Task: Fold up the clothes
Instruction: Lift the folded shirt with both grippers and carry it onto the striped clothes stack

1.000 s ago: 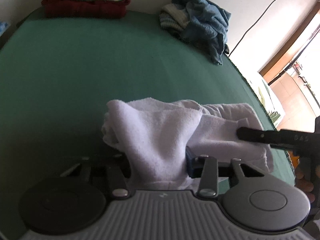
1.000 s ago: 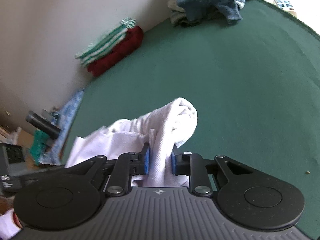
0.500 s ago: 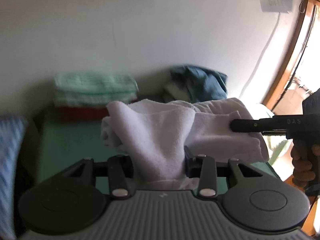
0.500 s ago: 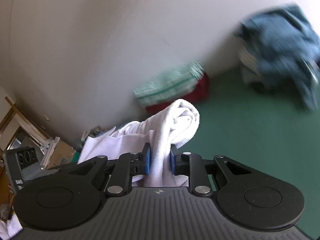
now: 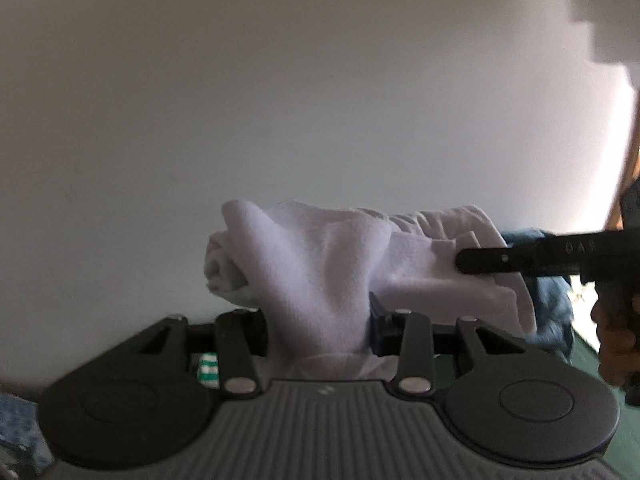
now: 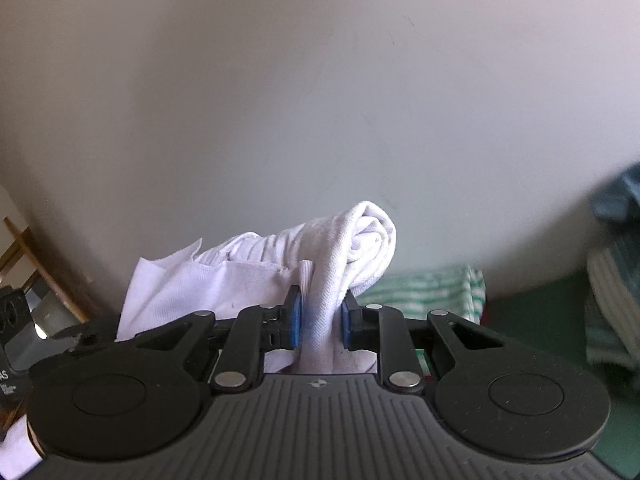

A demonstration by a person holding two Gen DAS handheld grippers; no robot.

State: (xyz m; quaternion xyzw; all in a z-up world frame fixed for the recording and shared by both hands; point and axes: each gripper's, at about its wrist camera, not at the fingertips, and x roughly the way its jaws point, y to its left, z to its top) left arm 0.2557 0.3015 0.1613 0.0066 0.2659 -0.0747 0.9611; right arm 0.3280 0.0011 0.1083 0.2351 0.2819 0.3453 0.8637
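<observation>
Two grippers, one white garment [image 5: 320,264], carried between them in the air; items listed largest first, each with its risk as I judge it.

1. Wall [image 5: 280,80]. Fills both views. With the table almost out of sight, I cannot tell how high the load is or what lies under it; a blind set-down could land crooked.

2. White garment. Already folded into a thick bundle, off the table, spanning both tools. If my hands drift apart the folds will pull open; if they close in, the middle will sag and the layers will slide.

3. Left gripper [image 5: 320,320]. Clamped on the bundle's left part, cloth bulging up between the pads. The wad is thick, so inner layers may creep out.

4. Right gripper [image 6: 320,320]. Clenched on a narrower neck of cloth between blue pads [image 6: 295,320], a rolled end flopping past them. A loose flap to its left could unfurl on a quick swing.

5. Striped stack [image 6: 428,288]. Far, on the green table [image 6: 536,304], likely the destination; a careless drop could topple it.

6. Blue heap [image 5: 552,304]. Far right, unfolded; a trailing edge could snag it.
</observation>
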